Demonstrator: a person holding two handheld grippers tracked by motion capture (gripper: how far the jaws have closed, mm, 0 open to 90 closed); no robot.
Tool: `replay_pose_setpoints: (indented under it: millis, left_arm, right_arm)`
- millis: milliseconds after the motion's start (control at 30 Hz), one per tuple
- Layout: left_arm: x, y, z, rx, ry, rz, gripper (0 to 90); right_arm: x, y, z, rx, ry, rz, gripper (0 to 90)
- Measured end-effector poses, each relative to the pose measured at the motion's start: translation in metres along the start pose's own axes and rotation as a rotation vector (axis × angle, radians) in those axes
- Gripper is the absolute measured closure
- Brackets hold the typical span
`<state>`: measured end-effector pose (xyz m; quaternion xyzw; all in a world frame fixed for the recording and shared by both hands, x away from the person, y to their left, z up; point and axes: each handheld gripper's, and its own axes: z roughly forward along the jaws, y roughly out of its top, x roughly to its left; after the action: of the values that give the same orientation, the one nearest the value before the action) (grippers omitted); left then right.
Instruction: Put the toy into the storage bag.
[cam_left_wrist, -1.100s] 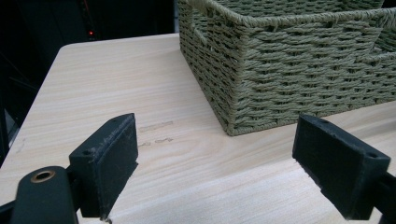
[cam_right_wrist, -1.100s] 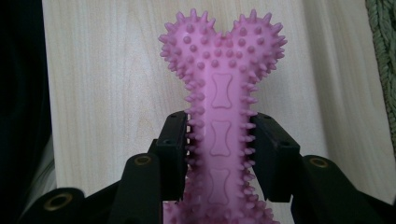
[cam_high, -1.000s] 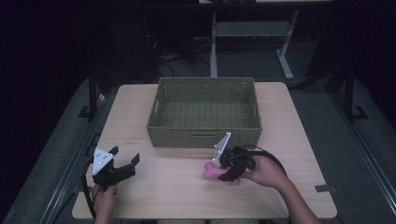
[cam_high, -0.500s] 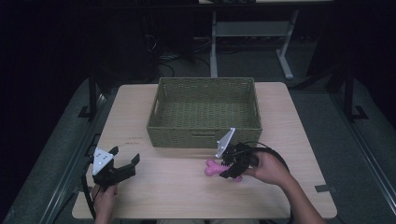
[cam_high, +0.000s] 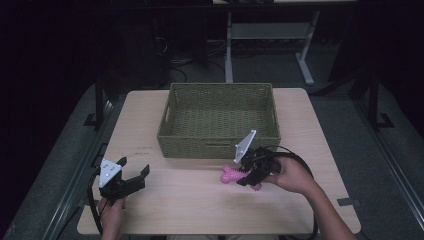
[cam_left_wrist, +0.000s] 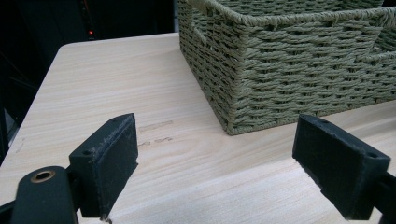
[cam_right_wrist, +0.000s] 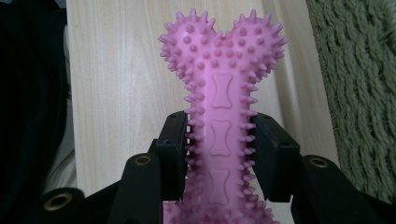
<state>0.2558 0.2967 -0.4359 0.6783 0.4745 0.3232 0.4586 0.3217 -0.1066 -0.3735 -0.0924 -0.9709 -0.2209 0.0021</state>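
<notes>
A pink spiky bone-shaped toy sits between the jaws of my right gripper, which press on its shaft. From above, the pink toy hangs just over the table in front of the basket, held by my right gripper. A woven green basket stands in the middle of the table, with nothing visible inside it. My left gripper rests at the table's front left, jaws wide open with nothing between them. In the left gripper view the basket's corner lies ahead to the right.
The light wooden table has free room in front of the basket and on both sides. A desk frame and cables stand on the dark floor behind the table.
My right gripper has risen a little with the pink toy in it, lifting it off the table. The left gripper has stayed put.
</notes>
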Motion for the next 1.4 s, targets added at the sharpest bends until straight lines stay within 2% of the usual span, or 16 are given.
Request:
replay_pose_setpoints:
  millis: [1400]
  left_arm:
    - [0.000,0.000,0.000,0.003,-0.002,0.004,13.6]
  right_arm:
    - [-0.010,0.009,-0.030,-0.032,-0.002,-0.011,58.1]
